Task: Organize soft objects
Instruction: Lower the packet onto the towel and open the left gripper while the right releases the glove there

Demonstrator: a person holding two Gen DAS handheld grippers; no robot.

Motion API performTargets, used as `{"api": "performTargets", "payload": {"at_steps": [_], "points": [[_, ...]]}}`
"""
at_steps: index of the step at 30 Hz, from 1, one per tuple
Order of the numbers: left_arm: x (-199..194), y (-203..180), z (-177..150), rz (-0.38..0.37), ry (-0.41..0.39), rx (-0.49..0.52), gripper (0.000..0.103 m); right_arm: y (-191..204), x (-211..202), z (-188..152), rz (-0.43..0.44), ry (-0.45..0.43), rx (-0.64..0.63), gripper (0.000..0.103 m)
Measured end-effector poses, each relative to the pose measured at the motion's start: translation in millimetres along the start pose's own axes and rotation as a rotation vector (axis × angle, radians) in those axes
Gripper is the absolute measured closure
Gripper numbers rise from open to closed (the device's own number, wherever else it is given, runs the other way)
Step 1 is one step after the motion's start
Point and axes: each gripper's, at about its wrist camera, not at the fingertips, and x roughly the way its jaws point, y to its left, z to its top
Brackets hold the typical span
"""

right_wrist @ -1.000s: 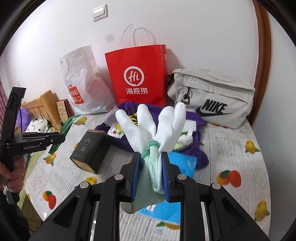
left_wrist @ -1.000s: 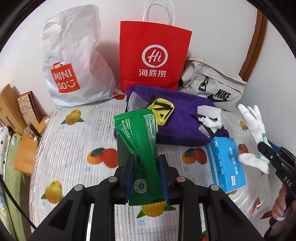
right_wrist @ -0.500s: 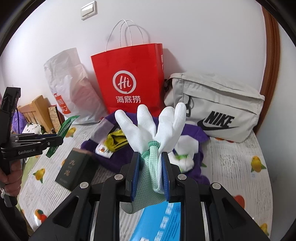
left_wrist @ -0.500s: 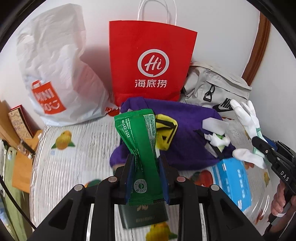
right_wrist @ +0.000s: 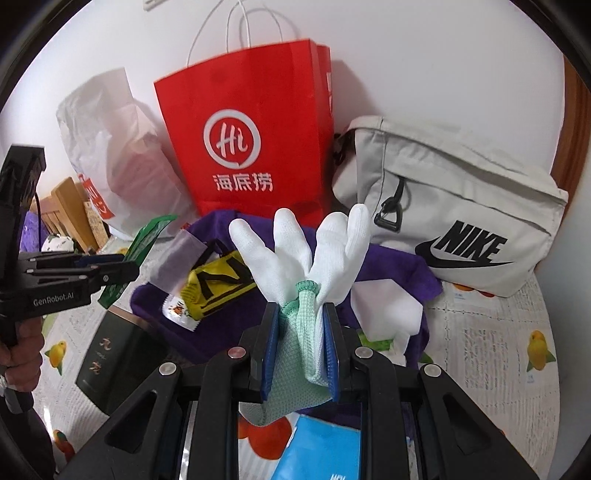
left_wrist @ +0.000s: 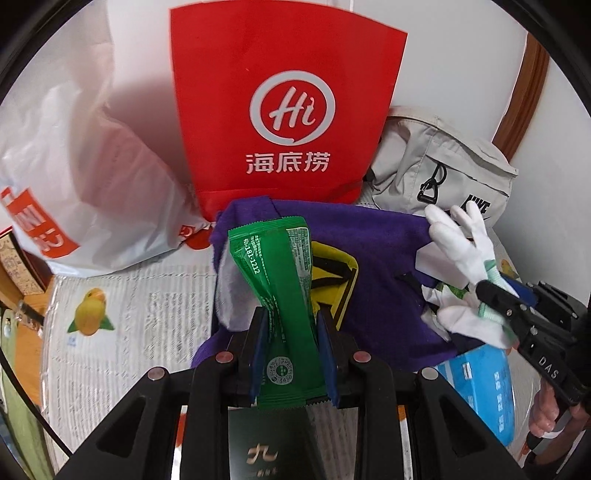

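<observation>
Gripping a crinkly green foil sachet by its lower half, the left gripper has its blue pads clenched on it, above a rumpled purple cloth in front of the upright red paper carrier bag. The right gripper is clamped on the mint-green cuff of a white knitted glove, fingers splayed upward, over the same cloth. Likely risks: the slick sachet could slide out if tilted further, and the limp glove could catch the bag's rim or drop short onto the clutter, since both carried items sit close together near one opening. Only the right wrist view shows the bag's white cord handles and the grey sling bag in full; only the left view shows the light blue tissue pack clearly.
</observation>
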Motion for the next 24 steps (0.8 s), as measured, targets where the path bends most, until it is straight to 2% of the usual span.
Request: {"api": "performTargets", "payload": {"at_steps": [7,11,22,24], "points": [[31,-11,14,-0.034,0.040,0.018,0.077,-9,23,0,0.002,0.037,0.006,0.080],[51,-25,19,-0.084,0.083,0.037,0.075,-14,39,-2,0.008,0.074,0.012,0.080],[93,-47,21,-0.093,0.160,0.076,0.074,-22,67,-4,0.009,0.152,0.020,0.079],[96,-46,21,-0.096,0.166,0.071,0.070,-23,72,-6,0.007,0.169,0.016,0.077]]}}
